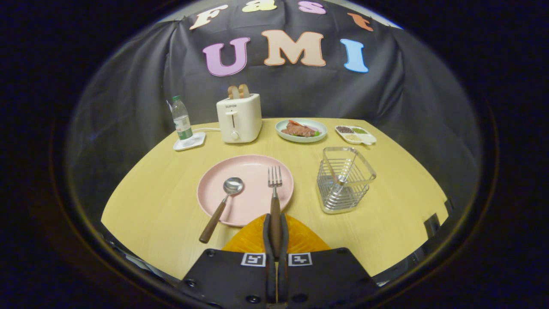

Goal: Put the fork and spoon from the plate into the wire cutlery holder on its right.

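You get soft, even light from above on the worktop [163,201]; shadows under the plate [245,189] and toaster [239,117] stay faint. The fisheye bends the worktop's edges, the cloth wall sits dim, and the claw [275,231] looks slightly blurred up close

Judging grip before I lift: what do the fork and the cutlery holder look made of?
Fork: shiny tines, likely polished steel; the brown matte handle looks like wood, though it could be plastic. The hand-held gripper has its fingers closed on that handle. Wire cutlery holder: thin bright rods with glints, apparently chromed or stainless wire, open mesh, standing to the right of the pink plate.
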{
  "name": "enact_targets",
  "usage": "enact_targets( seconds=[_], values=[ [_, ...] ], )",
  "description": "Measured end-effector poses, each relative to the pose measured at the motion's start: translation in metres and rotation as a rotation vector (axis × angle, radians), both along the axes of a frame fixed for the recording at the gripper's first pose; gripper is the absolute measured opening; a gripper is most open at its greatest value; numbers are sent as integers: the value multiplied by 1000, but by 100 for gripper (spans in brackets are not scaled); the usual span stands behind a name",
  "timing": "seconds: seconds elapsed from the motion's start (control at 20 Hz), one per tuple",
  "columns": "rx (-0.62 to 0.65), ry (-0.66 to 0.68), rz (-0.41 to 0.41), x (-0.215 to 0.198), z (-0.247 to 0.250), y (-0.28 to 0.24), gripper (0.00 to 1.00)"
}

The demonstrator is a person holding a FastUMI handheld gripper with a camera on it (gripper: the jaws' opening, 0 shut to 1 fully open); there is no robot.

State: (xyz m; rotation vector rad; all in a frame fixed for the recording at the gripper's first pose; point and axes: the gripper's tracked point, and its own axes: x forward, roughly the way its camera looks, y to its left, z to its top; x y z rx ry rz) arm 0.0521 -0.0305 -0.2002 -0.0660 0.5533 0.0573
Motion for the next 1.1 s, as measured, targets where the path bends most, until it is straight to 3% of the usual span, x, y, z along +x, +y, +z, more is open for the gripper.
enact_targets(
  seconds=[0.2, 0.5, 0.75, 1.1],
  values=[
    [1, -28, -8, 3, 45, -22, 5],
    [22, 42, -38, 6, 84, -76, 5],
    [-80, 210, 29, 5, 72, -110, 5],
    [-31, 437, 49, 14, 49, -115, 5]
  ],
)
